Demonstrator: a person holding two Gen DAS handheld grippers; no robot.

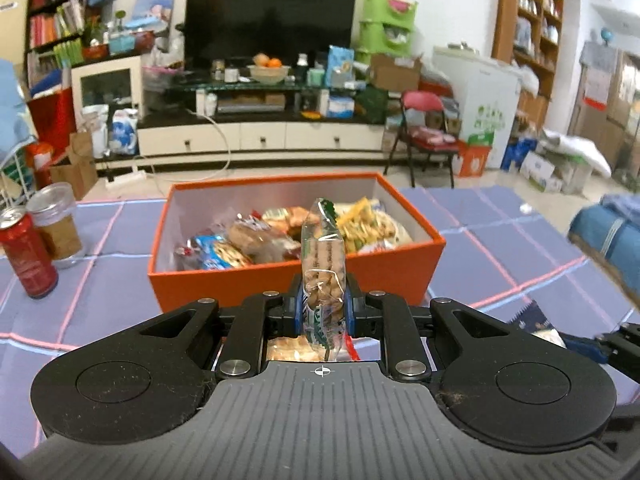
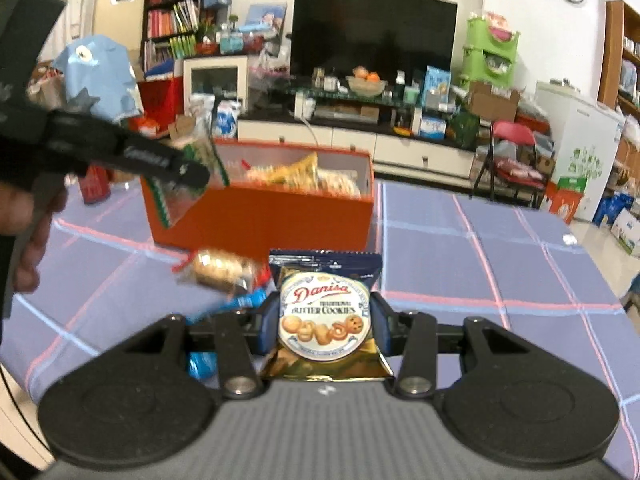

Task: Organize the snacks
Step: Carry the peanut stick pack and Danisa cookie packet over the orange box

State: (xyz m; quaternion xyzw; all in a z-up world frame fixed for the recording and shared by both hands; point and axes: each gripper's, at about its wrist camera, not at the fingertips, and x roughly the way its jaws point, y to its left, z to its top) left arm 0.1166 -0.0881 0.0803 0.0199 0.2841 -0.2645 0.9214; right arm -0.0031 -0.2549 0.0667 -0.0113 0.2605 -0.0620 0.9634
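An orange box (image 1: 280, 284) (image 2: 260, 220) stands on the purple checked tablecloth (image 1: 100, 300), holding several snack packs. My left gripper (image 1: 323, 304) is shut on a clear biscuit packet with green trim (image 1: 323, 272), held upright just in front of the box. In the right wrist view that same gripper (image 2: 188, 172) and its packet (image 2: 200, 152) hang at the box's left front corner. My right gripper (image 2: 325, 320) is shut on a Danisa butter cookies pack (image 2: 324, 316), lifted off the cloth. A wrapped cake (image 2: 220, 270) and a blue-wrapped snack (image 2: 240, 302) lie on the cloth to its left.
A red can (image 1: 28, 256) and a lidded glass jar (image 1: 56, 220) stand at the table's left. A folded blue cloth (image 1: 612, 236) sits at the right edge. A person's hand (image 2: 24, 232) grips the left tool. Behind the table are a TV stand, shelves and a red chair (image 1: 428, 128).
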